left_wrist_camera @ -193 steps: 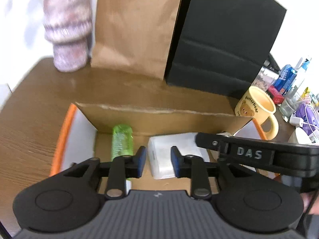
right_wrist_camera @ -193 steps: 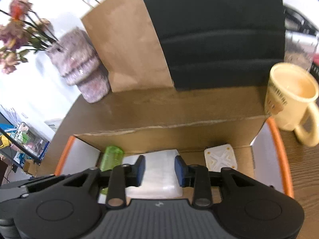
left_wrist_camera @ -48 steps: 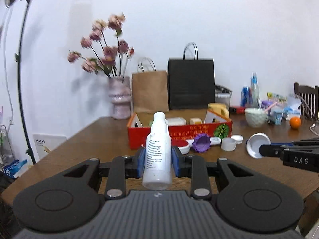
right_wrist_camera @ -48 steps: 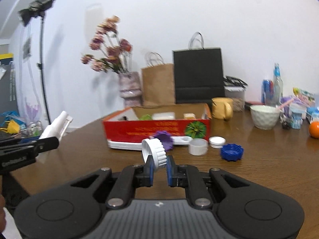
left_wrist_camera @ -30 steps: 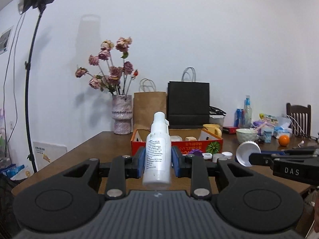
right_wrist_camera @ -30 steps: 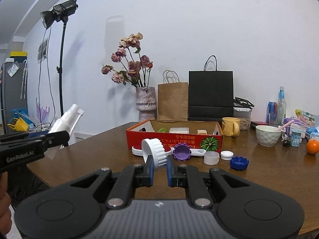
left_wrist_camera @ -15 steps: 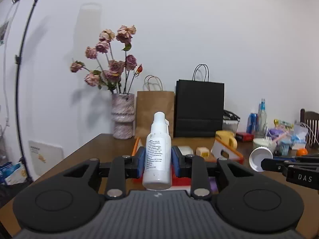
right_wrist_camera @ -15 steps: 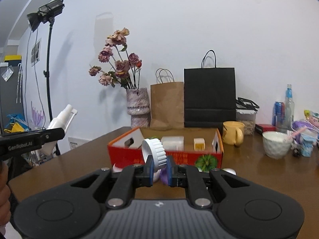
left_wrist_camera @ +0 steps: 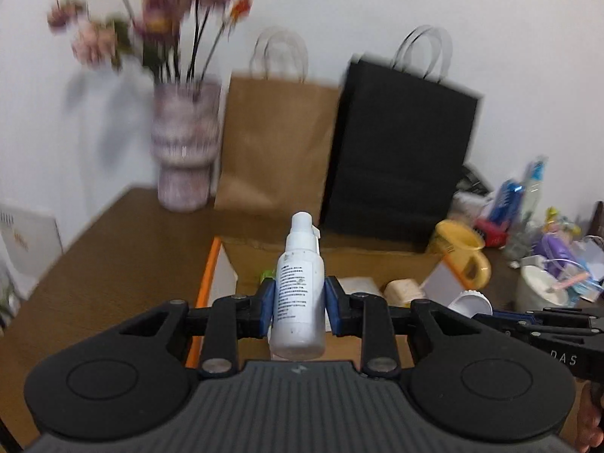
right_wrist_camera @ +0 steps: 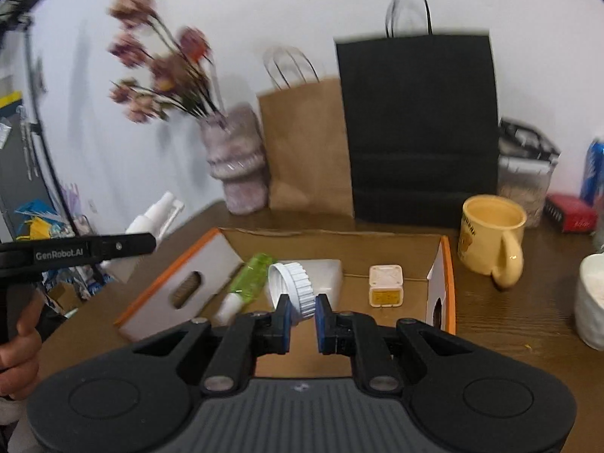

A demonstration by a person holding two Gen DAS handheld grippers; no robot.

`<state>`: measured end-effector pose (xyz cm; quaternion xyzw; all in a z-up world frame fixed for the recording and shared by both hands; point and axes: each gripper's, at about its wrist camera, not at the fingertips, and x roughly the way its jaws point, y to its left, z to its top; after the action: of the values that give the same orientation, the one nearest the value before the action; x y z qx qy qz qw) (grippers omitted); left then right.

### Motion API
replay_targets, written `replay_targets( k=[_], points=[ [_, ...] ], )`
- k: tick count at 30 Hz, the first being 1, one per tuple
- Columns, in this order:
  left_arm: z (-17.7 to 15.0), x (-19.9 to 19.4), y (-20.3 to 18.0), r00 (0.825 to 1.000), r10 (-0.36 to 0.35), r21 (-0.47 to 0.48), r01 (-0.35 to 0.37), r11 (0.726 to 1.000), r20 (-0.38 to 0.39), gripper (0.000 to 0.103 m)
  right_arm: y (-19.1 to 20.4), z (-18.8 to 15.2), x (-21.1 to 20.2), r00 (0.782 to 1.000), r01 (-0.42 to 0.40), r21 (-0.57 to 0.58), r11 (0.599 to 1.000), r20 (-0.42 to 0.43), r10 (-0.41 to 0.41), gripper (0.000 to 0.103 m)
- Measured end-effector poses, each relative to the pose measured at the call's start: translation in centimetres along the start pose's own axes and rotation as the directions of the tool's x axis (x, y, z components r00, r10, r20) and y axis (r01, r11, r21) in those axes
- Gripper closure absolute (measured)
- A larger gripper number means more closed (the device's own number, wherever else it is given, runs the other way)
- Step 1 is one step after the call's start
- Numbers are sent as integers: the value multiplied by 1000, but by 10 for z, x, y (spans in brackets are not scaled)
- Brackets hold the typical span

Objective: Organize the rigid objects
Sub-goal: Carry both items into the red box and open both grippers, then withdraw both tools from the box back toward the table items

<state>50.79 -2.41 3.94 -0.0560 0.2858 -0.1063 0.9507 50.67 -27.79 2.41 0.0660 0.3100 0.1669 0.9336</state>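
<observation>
Hand-held gripper on the left [left_wrist_camera: 299, 305] is clamping a white spray bottle [left_wrist_camera: 300, 294] between its blue pads, jaws drawn in narrowly against the bottle's sides, nozzle uppermost and the long axis standing roughly upright. Hand-held gripper on the right [right_wrist_camera: 302, 311] is pinching the ribbed rim of a white screw cap [right_wrist_camera: 291, 285], its jaws almost fully together, the cap's open face turning toward the left of that view. Both loads are hanging above the near edge of an open cardboard box [right_wrist_camera: 332, 239] with orange-trimmed flaps, which is lying directly ahead of and below both tools. Inside the box are resting a green bottle [right_wrist_camera: 252, 273] lying on its side, a white rectangular container [right_wrist_camera: 328, 270] and a small cream case [right_wrist_camera: 385, 285], well apart from each other except the first two, which are sitting just beside one another. Judging by this layout, the placing step is at hand: the bottle would need to go forward and down into the bare floor at the box's near left, and the left tool appears the closer to that spot. A yellow mug [right_wrist_camera: 492, 239] is standing on the brown desk [right_wrist_camera: 509, 324] just outside the box's right flap; a brown paper bag [left_wrist_camera: 273, 143], a black paper bag [left_wrist_camera: 400, 154] and a vase of flowers [left_wrist_camera: 185, 147] are lining the wall behind, blurred.
</observation>
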Motion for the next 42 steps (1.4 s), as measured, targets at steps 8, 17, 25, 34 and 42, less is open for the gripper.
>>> replay_targets(
  k=[8, 17, 25, 34, 42],
  points=[
    [10, 100, 1, 974, 0, -49, -12, 999, -225, 74, -37, 20, 101, 972, 37, 147, 988, -234, -2, 90],
    [0, 126, -6, 960, 61, 12, -60, 998, -274, 69, -42, 14, 126, 954, 106, 161, 981, -295, -55, 64],
    [19, 60, -14, 982, 70, 67, -59, 996, -175, 44, -30, 27, 61, 979, 106, 102, 989, -185, -85, 62],
    [10, -59, -30, 996, 93, 180, -92, 979, 0, 29, 17, 11, -68, 988, 156, -63, 986, 18, -156, 47],
    [-43, -146, -39, 983, 116, 202, -144, 969, 145, 25, 69, -49, -147, 966, 202, -182, 962, 200, -165, 40]
  ],
)
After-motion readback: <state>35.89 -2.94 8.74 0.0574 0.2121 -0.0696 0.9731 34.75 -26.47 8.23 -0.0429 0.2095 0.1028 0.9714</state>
